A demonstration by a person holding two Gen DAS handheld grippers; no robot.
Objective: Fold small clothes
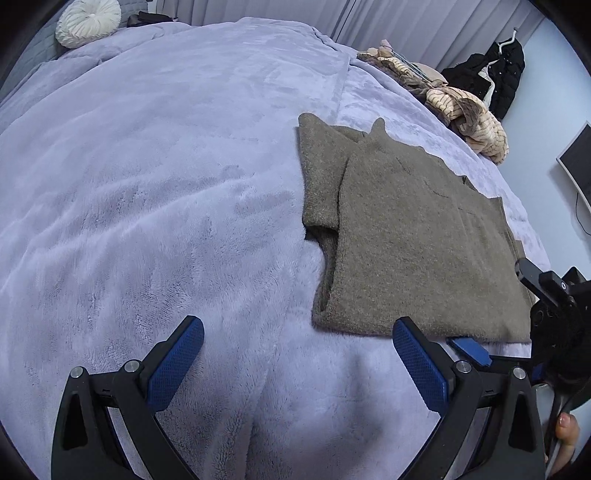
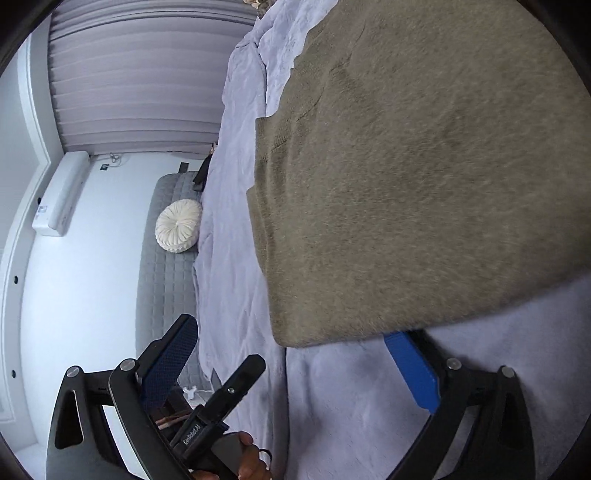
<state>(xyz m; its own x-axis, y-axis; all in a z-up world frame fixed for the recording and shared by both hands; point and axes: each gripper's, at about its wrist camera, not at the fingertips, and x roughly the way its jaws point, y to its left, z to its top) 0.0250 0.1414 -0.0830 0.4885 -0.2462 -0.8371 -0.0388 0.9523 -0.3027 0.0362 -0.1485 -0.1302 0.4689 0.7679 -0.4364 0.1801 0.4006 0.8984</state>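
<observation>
A brown-grey knitted sweater (image 1: 413, 236) lies partly folded on the lilac fleece blanket (image 1: 155, 206), one sleeve folded in at its left. My left gripper (image 1: 297, 330) is open and empty, just in front of the sweater's near hem. In the right wrist view the sweater (image 2: 424, 177) fills the upper right. My right gripper (image 2: 291, 334) is open, turned on its side, with one blue finger (image 2: 410, 365) slid under the sweater's near edge and the other finger (image 2: 173, 350) clear of the cloth. The right gripper also shows in the left wrist view (image 1: 469, 349) at the hem.
A pile of beige striped clothes (image 1: 461, 110) lies at the bed's far right edge. A round cream cushion (image 1: 88, 22) sits at the headboard. A black jacket (image 1: 498, 74) hangs on the wall, and curtains (image 2: 136, 77) run behind the bed.
</observation>
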